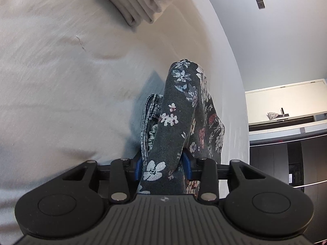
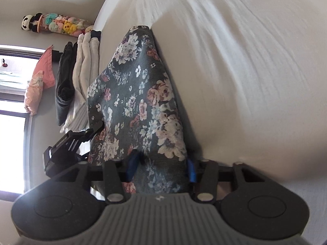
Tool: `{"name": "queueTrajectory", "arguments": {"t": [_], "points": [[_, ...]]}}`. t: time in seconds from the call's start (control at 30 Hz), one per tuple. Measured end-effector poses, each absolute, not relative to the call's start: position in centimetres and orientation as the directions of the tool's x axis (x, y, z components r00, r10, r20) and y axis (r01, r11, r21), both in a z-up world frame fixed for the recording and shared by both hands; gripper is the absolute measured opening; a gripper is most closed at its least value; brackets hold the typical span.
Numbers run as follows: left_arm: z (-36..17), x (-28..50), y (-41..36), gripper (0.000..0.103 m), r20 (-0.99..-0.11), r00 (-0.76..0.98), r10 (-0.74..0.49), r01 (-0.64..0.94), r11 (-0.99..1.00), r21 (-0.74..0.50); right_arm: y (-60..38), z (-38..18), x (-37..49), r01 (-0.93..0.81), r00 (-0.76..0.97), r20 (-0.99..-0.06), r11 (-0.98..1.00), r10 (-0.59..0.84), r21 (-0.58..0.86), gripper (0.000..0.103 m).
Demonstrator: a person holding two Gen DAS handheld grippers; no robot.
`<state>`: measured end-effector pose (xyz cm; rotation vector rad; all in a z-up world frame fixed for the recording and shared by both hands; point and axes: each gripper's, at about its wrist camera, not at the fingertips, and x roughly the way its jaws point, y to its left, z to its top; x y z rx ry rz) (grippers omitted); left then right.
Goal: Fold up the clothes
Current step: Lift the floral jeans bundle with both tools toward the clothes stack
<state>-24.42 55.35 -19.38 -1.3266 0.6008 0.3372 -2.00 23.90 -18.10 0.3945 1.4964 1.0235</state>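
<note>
A dark grey floral garment (image 1: 181, 106) rises in a bunched fold from the white bed sheet (image 1: 61, 81). My left gripper (image 1: 162, 163) is shut on it, its blue pads (image 1: 136, 168) pressing the cloth from both sides. A striped inner hem shows beside the left pad. In the right wrist view the same floral garment (image 2: 132, 85) stretches away over the bed. My right gripper (image 2: 161, 165) is shut on its near edge, and cloth fills the gap between the blue pads (image 2: 191, 170). The black body of the left gripper (image 2: 65, 145) holds the garment's far left corner.
Folded white clothes (image 1: 141, 2) lie on the bed ahead of the left gripper. A stack of folded black, white and grey clothes (image 2: 77, 77) sits at the bed's edge. Beyond are plush toys (image 2: 59, 23), a pink pillow (image 2: 40, 81), a window and dark cabinets (image 1: 286, 153).
</note>
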Motion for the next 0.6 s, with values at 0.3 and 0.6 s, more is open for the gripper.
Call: {"name": "queueTrajectory", "arguments": {"t": [0.3,0.6], "points": [[-18.4,-24.0,54.1,0.035,-0.604,0.796,-0.05,-0.572,0.266,-0.776,24.4,-16.2,-2.7,-0.395,-0.15,-0.662,0.57,0.734,0.721,0.018],[-17.3,-23.9,50.7,0.031,-0.618,0.786,0.004,-0.597,0.262,-0.758,23.8,-14.0,-0.9,-0.466,-0.097,-0.683,0.573,0.724,0.674,0.015]]}}
